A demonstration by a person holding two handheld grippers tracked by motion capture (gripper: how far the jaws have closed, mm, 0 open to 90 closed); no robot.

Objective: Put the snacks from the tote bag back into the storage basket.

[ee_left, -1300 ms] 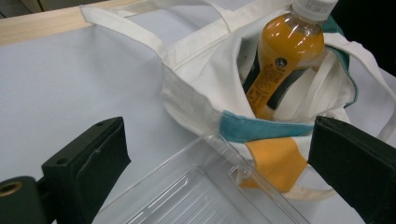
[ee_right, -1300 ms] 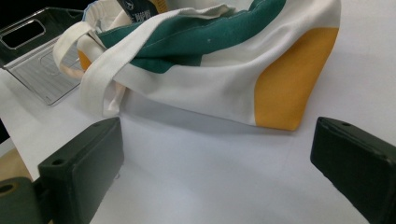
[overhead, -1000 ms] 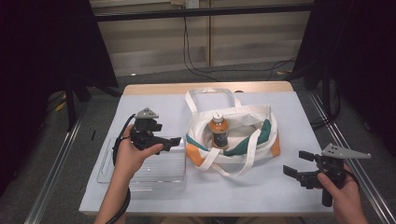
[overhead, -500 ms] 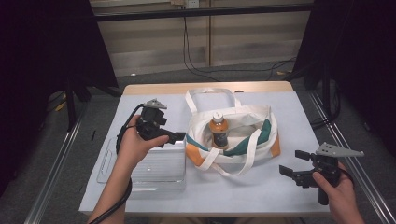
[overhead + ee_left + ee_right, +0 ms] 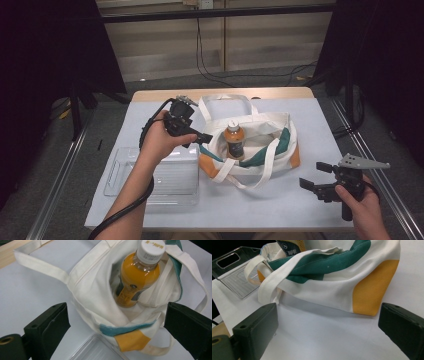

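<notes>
A cream tote bag [image 5: 260,145] with green and orange trim lies open mid-table. An orange drink bottle [image 5: 233,140] with a white cap stands inside it. My left gripper [image 5: 197,137] hovers at the bag's left rim, jaws open and empty. In the left gripper view the bottle [image 5: 136,277] sits in the bag's mouth [image 5: 100,290], ahead of the spread jaws. My right gripper [image 5: 315,181] is held low near the table's front right, open, apart from the bag. The right gripper view faces the bag's side [image 5: 332,282] and its orange corner.
A clear plastic bin [image 5: 165,172] lies on the white table [image 5: 280,210] left of the bag, under my left forearm. Its corner [image 5: 97,350] shows below the bag, and the bin [image 5: 234,270] appears again beyond the bag's strap. Metal rails flank the table.
My left gripper has moved up and right from above the bin to the bag's left rim. The right gripper has shifted slightly left toward the bag.
</notes>
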